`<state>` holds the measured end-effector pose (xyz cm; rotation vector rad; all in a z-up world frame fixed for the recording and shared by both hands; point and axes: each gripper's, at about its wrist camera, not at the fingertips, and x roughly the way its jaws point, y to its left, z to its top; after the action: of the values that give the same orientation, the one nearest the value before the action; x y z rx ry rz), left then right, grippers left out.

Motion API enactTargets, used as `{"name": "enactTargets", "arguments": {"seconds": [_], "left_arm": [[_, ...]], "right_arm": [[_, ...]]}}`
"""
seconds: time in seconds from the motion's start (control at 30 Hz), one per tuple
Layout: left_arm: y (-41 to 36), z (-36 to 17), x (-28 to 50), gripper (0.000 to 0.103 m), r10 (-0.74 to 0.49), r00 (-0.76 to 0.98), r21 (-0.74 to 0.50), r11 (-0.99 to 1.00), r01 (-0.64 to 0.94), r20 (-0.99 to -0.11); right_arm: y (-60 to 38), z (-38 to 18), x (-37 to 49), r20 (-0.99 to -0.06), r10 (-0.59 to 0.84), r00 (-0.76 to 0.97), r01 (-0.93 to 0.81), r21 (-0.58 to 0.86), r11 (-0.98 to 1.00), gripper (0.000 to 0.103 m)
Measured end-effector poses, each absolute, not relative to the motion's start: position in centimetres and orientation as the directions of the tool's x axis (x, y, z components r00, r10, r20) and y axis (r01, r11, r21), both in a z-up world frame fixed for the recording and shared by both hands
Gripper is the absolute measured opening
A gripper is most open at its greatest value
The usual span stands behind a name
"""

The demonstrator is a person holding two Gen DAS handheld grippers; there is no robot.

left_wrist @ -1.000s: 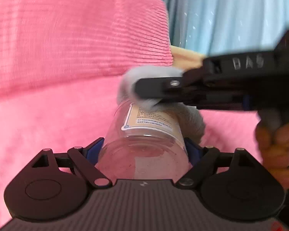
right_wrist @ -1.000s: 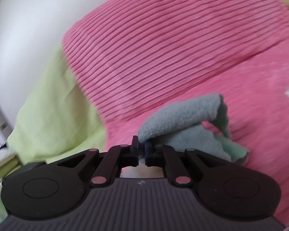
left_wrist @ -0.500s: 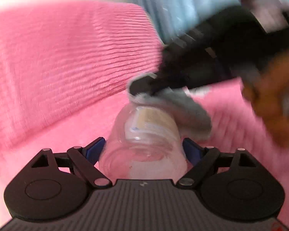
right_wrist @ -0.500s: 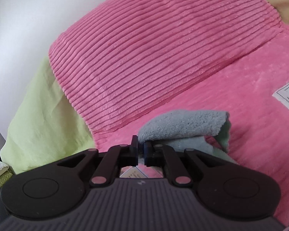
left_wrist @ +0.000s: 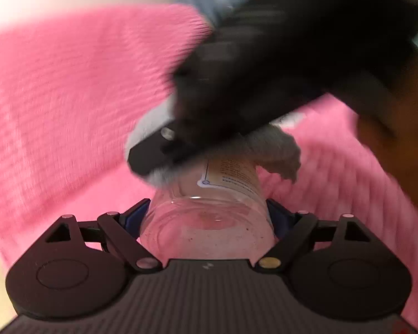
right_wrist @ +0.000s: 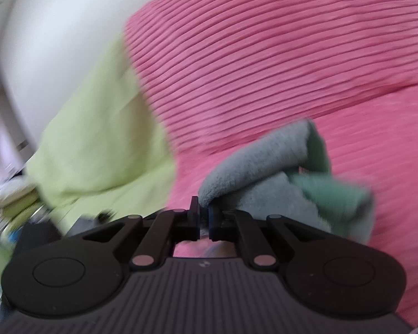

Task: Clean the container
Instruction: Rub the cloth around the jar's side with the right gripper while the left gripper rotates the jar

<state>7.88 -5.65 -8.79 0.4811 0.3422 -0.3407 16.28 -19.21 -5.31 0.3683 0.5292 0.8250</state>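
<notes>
Left gripper (left_wrist: 209,220) is closing its jaws on a clear plastic jar (left_wrist: 209,217) held at the base, above the pink bedspread (left_wrist: 69,139). Right gripper (right_wrist: 204,220) pinches a grey cloth (right_wrist: 264,172), pressing it on the jar's far end. Judging by looks, the jar is light, smooth and squeezable, so a firm hold low on the sides suits it; the cloth is soft.
</notes>
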Motion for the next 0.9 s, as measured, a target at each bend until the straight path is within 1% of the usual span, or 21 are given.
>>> {"name": "enactTargets", "arguments": {"seconds": [0.07, 0.1, 0.13, 0.2, 0.27, 0.33, 0.43, 0.5, 0.53, 0.57, 0.6, 0.7, 0.77, 0.8, 0.83, 0.87, 0.9], "left_arm": [[-6.5, -9.2, 7.5, 0.086, -0.221, 0.897, 0.455, 0.8, 0.391, -0.382], [-6.7, -9.3, 7.4, 0.086, -0.217, 0.899, 0.466, 0.795, 0.389, -0.381], [-6.5, -9.2, 7.6, 0.086, -0.222, 0.893, 0.435, 0.81, 0.392, -0.391], [-5.4, -8.6, 8.3, 0.086, -0.255, 0.87, 0.305, 0.863, 0.401, -0.422], [-3.8, -7.9, 9.0, 0.087, -0.307, 0.846, 0.142, 0.905, 0.402, -0.437], [-2.4, -7.6, 9.7, 0.087, -0.343, 0.827, 0.016, 0.921, 0.39, -0.446], [-0.9, -7.6, 10.4, 0.087, -0.377, 0.808, -0.116, 0.923, 0.366, -0.453], [-0.3, -7.5, 11.0, 0.086, -0.389, 0.801, -0.156, 0.92, 0.358, -0.456], [-0.3, -7.6, 11.3, 0.086, -0.389, 0.8, -0.156, 0.92, 0.359, -0.456], [-0.7, -7.6, 11.0, 0.086, -0.379, 0.805, -0.121, 0.923, 0.366, -0.456], [-1.3, -7.5, 10.7, 0.086, -0.359, 0.816, -0.055, 0.925, 0.376, -0.453], [-4.5, -8.1, 9.8, 0.086, -0.279, 0.863, 0.246, 0.881, 0.404, -0.42], [-6.1, -8.7, 9.0, 0.086, -0.249, 0.886, 0.393, 0.825, 0.406, -0.392], [-6.6, -9.0, 8.8, 0.086, -0.24, 0.893, 0.44, 0.802, 0.403, -0.381], [-6.8, -9.1, 8.7, 0.086, -0.238, 0.895, 0.449, 0.798, 0.401, -0.377], [-6.5, -9.0, 9.0, 0.088, -0.245, 0.889, 0.42, 0.812, 0.406, -0.387], [-6.0, -8.8, 9.4, 0.089, -0.261, 0.876, 0.359, 0.836, 0.415, -0.407]], "right_arm": [[-20.5, -5.6, 17.1, -0.292, 0.72, 0.63, -0.522, 0.527, 0.671, 0.004], [-21.0, -5.9, 17.4, -0.286, 0.712, 0.641, -0.497, 0.553, 0.669, 0.004], [-21.5, -6.1, 17.7, -0.278, 0.719, 0.637, -0.482, 0.584, 0.653, 0.004], [-21.7, -6.2, 17.5, -0.271, 0.73, 0.628, -0.485, 0.597, 0.639, 0.004], [-21.4, -5.9, 16.9, -0.272, 0.74, 0.615, -0.508, 0.581, 0.636, 0.004], [-21.1, -5.7, 16.5, -0.27, 0.762, 0.588, -0.535, 0.577, 0.617, 0.004], [-20.5, -5.8, 16.0, -0.27, 0.797, 0.539, -0.578, 0.569, 0.584, 0.004], [-19.7, -5.6, 15.7, -0.279, 0.814, 0.509, -0.611, 0.549, 0.57, 0.004], [-19.4, -5.5, 15.5, -0.283, 0.821, 0.496, -0.627, 0.538, 0.564, 0.004], [-19.2, -5.5, 15.4, -0.288, 0.824, 0.489, -0.638, 0.526, 0.562, 0.004], [-19.0, -5.4, 15.2, -0.293, 0.822, 0.488, -0.647, 0.511, 0.566, 0.004], [-19.1, -5.2, 15.4, -0.305, 0.787, 0.536, -0.622, 0.488, 0.613, 0.003], [-19.8, -5.2, 16.0, -0.308, 0.737, 0.602, -0.563, 0.491, 0.665, 0.003], [-20.3, -5.3, 16.4, -0.309, 0.72, 0.622, -0.537, 0.502, 0.678, 0.003], [-20.6, -5.5, 16.6, -0.307, 0.717, 0.626, -0.523, 0.516, 0.678, 0.003], [-20.8, -5.6, 16.7, -0.305, 0.72, 0.624, -0.522, 0.522, 0.674, 0.003], [-20.7, -5.6, 16.6, -0.304, 0.72, 0.623, -0.527, 0.517, 0.674, 0.003]]}}
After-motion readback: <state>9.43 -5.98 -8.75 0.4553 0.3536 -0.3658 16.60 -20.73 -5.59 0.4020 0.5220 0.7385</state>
